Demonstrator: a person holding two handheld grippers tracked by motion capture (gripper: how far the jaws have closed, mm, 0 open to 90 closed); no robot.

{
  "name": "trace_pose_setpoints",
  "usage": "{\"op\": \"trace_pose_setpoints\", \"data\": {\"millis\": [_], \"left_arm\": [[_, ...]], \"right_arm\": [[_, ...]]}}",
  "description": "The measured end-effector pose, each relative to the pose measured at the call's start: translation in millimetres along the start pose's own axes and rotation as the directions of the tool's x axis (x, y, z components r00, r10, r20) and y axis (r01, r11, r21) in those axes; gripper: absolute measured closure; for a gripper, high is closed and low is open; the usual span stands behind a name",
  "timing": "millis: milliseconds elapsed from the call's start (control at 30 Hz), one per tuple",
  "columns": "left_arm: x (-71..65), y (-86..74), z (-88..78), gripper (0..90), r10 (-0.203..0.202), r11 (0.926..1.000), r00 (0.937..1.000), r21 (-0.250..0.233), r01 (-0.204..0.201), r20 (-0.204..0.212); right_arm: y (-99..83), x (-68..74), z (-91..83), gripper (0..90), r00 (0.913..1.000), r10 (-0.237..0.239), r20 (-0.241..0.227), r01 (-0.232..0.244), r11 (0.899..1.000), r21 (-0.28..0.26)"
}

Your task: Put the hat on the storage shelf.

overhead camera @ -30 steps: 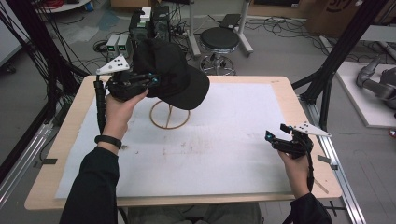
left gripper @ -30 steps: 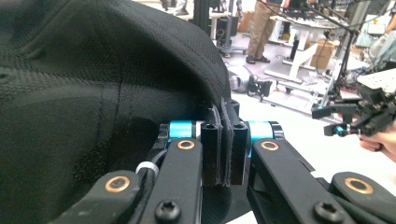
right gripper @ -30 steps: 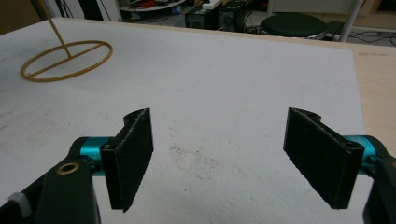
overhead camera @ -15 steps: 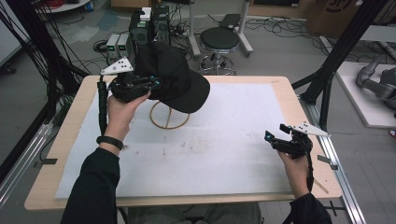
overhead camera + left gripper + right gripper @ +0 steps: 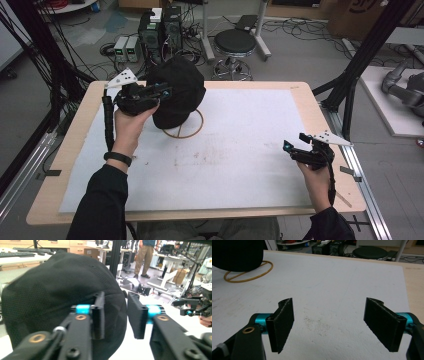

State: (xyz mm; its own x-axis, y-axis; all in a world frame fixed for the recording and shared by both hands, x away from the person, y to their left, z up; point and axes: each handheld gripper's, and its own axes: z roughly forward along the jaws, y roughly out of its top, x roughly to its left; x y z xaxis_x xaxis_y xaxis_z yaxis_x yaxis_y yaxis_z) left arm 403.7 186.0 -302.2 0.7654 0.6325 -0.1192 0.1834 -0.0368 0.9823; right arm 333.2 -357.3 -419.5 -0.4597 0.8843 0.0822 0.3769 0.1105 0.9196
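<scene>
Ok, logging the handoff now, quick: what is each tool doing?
Left tool: jaws have just been opening, apart now beside the black cap on its wire stand, gripping nothing.
Right tool: open, empty.

My black fabric cap [image 5: 177, 95] sits on a round wooden ring stand [image 5: 186, 131] at the white table mat's [image 5: 240, 150] far left; my right gripper [image 5: 300, 150] hovers near-right.

Even, diffuse room light falls from overhead; my high view is soft but readable, with only faint shadows on the white table cover [image 5: 250, 150]. In my left gripper view the black cap [image 5: 62, 290] is blurred and near-featureless. My right gripper view is sharper, without glare.
</scene>
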Motion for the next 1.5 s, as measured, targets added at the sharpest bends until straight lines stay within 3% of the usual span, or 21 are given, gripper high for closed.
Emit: {"op": "trace_pose_setpoints", "data": {"millis": [67,233,400,567,733,1033,1167,1500], "left_arm": [[-0.5,-2.3,-4.5,56.3,-0.016,0.9999,0.9998,0.002,0.016,-0.007],[-8.4,-8.8,-21.0,40.2,0.007,0.9996,0.9993,-0.027,-0.008,-0.036],[-20.3,-26.7,-40.1,31.7,0.068,0.9977,0.9965,0.0,-0.068,-0.05],[-28.1,-49.4,-53.7,25.7,0.083,0.9965,0.9961,0.012,-0.083,-0.031],[-36.4,-74.0,-62.2,25.1,0.11,0.9936,0.9937,0.03,-0.109,-0.022],[-38.7,-115.7,-62.0,22.9,0.098,0.9921,0.9951,0.079,-0.097,-0.012],[-41.2,-124.0,-60.7,22.9,0.128,0.9845,0.9918,0.123,-0.125,-0.01],[-40.0,-128.7,-56.1,22.8,0.098,0.9833,0.9952,0.154,-0.096,-0.004]], "right_arm": [[0.0,0.5,0.1,23.9,1.0,0.002,-0.001,-0.002,1.0,0.002],[0.3,1.3,0.4,23.9,1.0,0.001,-0.005,-0.001,1.0,-0.001],[0.5,1.4,1.4,23.8,0.9999,-0.001,-0.012,0.001,1.0,0.0],[0.9,2.9,3.6,23.7,0.9998,-0.009,-0.018,0.009,1.0,0.002],[2.1,4.9,6.7,23.3,0.9996,-0.015,-0.025,0.015,1.0,0.0],[2.9,8.9,12.2,22.9,0.9987,-0.022,-0.046,0.023,1.0,0.007],[1.9,8.4,12.5,22.9,0.9985,-0.029,-0.047,0.03,1.0,0.011],[0.3,10.6,12.6,22.8,0.9984,-0.024,-0.051,0.025,1.0,0.019]]}}
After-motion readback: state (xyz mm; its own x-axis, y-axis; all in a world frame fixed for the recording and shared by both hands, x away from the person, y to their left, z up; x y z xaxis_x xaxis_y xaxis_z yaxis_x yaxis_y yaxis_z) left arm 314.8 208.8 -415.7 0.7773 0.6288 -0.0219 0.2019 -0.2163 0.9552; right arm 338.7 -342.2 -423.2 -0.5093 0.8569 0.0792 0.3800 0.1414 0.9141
